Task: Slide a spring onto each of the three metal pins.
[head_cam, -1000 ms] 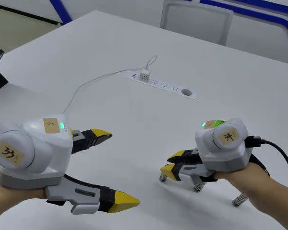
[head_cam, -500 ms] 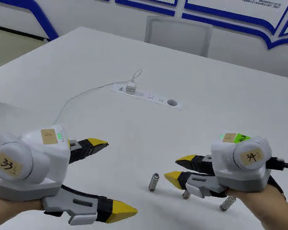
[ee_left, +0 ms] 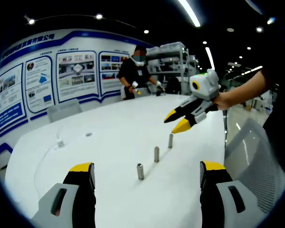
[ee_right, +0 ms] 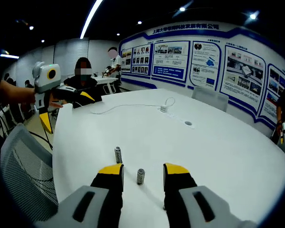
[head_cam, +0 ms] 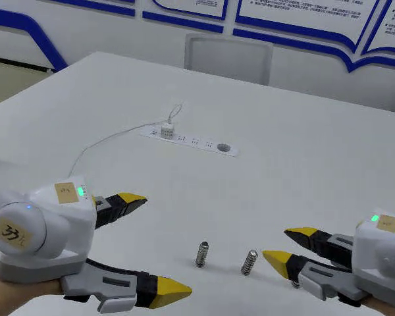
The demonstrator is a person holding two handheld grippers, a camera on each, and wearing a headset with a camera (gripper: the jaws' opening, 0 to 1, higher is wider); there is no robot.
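The right gripper (head_cam: 288, 245) has drawn back to the right, off the pins it covered a second ago. The left gripper (head_cam: 151, 243) sits much as it did. The right gripper's jaws are moderately parted and hold nothing. In its own view the middle pin (head_cam: 249, 262) stands ahead of the gap, untouched. The left pin (head_cam: 202, 254) stands clear further left, and both are upright on the white table (head_cam: 283, 131) with a spring coiled round them. The third pin (head_cam: 295, 284) is mostly hidden behind the right gripper's near jaw. The left gripper is spread wide and empty, near and left of the pins, pointing right. The left hand (head_cam: 6, 296) grips it from behind at the near left corner.
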